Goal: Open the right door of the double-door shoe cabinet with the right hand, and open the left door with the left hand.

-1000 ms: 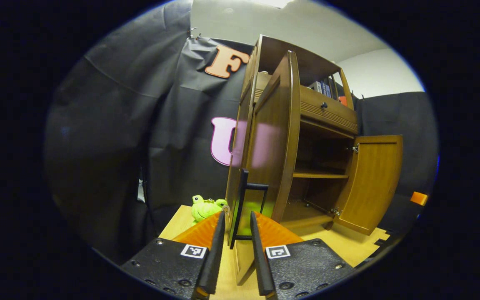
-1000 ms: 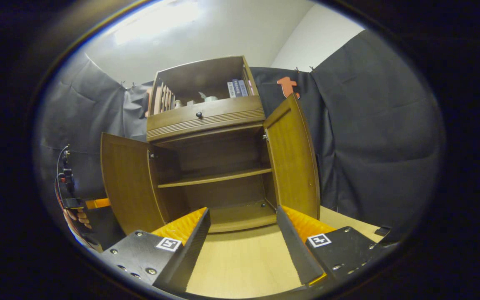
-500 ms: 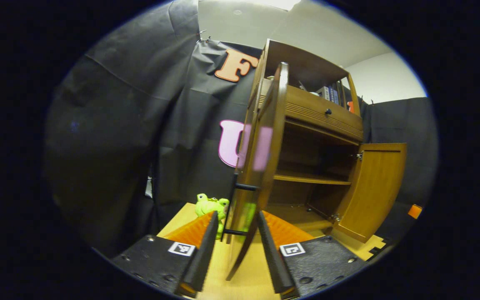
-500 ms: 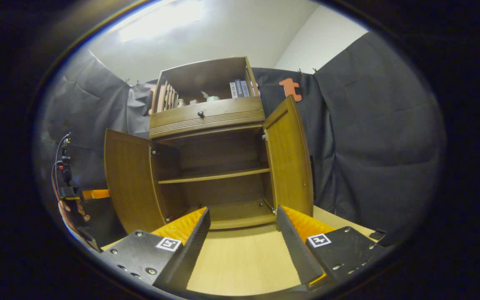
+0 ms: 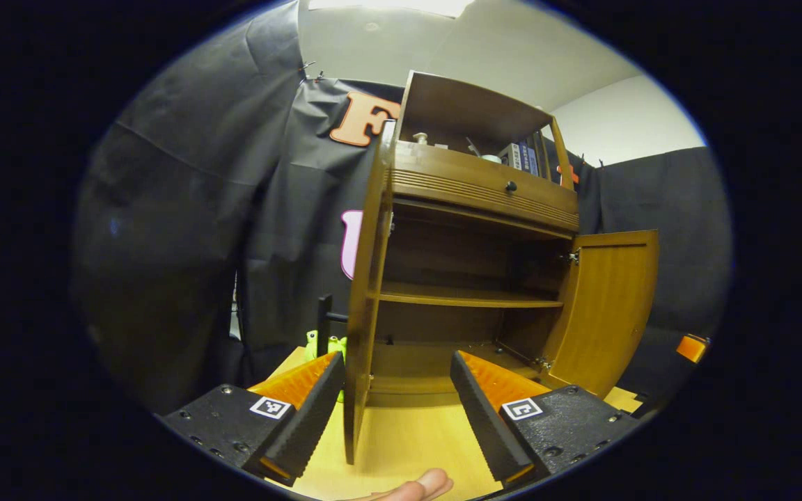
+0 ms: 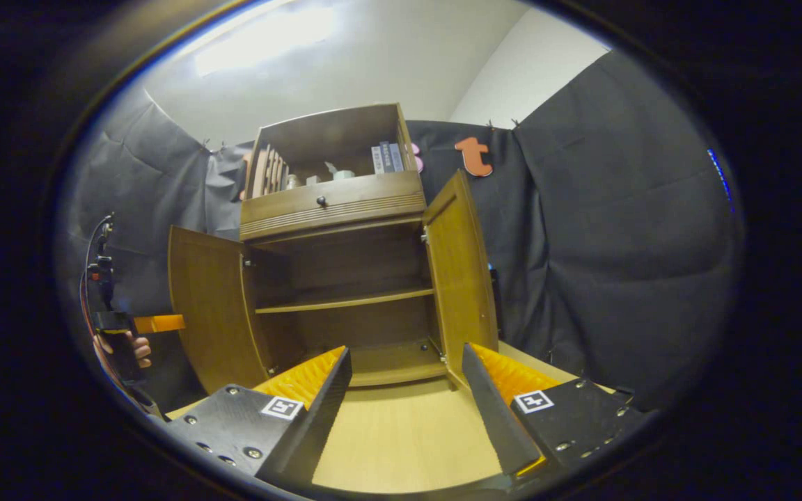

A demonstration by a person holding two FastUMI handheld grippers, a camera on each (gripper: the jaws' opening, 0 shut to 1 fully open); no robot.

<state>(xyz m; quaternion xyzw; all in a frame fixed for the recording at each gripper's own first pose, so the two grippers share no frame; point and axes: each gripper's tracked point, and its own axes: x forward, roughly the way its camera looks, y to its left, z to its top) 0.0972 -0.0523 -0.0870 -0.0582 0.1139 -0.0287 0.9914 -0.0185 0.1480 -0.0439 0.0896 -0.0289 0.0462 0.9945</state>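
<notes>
The wooden shoe cabinet [image 5: 484,188] [image 6: 331,202] stands with both doors swung out and its inner shelf bare. In the left gripper view the left door [image 5: 366,292] is edge-on just ahead, its black handle [image 5: 324,321] on the far side. My left gripper [image 5: 397,362] is open, its fingers either side of that door edge and not touching it. The right door [image 5: 610,306] [image 6: 460,278] hangs open. In the right gripper view my right gripper [image 6: 406,351] is open over the light table, facing the cabinet's interior, with the left door [image 6: 206,306] at the left.
A green plush frog [image 5: 324,344] sits on the table [image 6: 401,431] behind the left door. Books [image 6: 387,156] and small items fill the top shelf above a drawer knob [image 6: 319,201]. A fingertip [image 5: 418,482] shows at the bottom edge. A hand [image 6: 138,346] holds the other gripper at far left.
My left gripper has opened, let go of the left door's handle and drawn back, and the door has swung wider. The right gripper stays open and has shifted only slightly.
</notes>
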